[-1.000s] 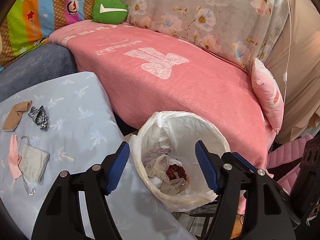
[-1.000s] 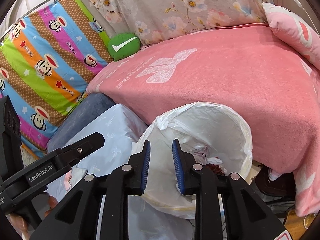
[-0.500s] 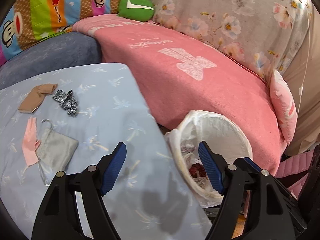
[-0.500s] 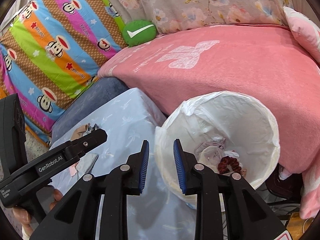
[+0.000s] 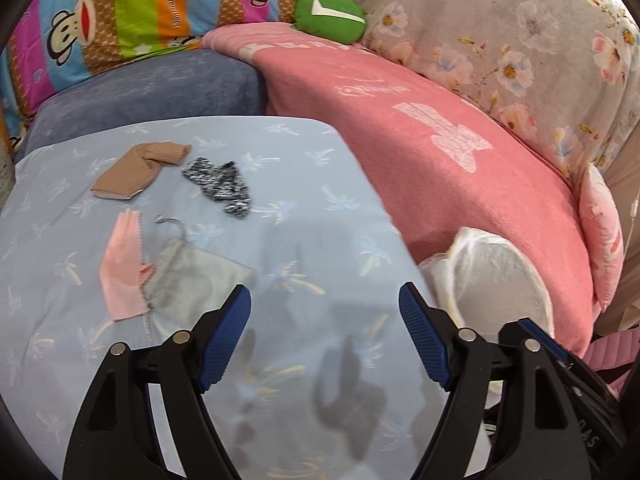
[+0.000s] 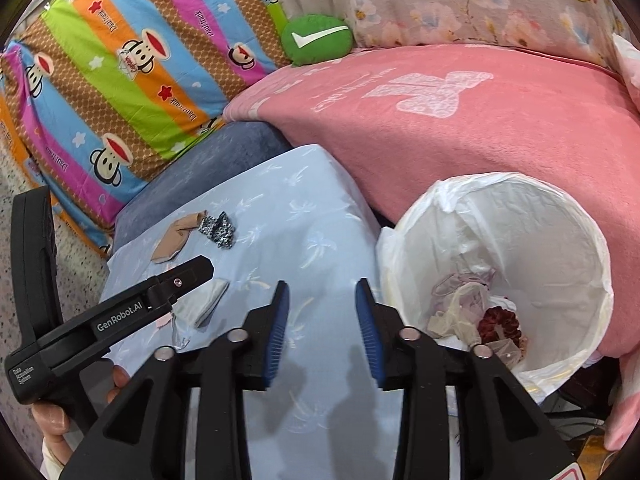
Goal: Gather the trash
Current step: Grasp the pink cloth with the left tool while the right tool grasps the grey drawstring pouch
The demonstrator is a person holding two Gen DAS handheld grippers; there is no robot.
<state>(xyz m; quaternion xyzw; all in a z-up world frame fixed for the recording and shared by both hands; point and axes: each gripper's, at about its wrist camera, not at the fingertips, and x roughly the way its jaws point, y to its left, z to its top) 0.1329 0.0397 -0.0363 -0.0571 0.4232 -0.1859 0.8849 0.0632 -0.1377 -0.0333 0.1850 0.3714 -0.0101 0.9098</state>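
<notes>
Both grippers hang empty over the blue cloth [image 5: 300,184] — left gripper [image 5: 325,330] spread wide, right gripper [image 6: 322,330] parted. Beige scrap [image 5: 132,174], speckled scrap [image 5: 222,184], pink piece [image 5: 122,264] and grey pouch [image 5: 196,280] lie there; bin [image 6: 560,216] — holding what looks like wrappers — stands beside.

A light-blue cloth with pale palm prints covers the table [image 5: 304,184]. Four scraps lie on it toward ten o'clock: a tan piece [image 5: 136,170] farthest back, a black-and-white speckled piece [image 5: 224,184] just beside it at three o'clock, a pink piece [image 5: 122,268] nearer, and a grey pouch [image 5: 192,280] touching the pink piece's three-o'clock edge, its cord curling toward twelve.
</notes>
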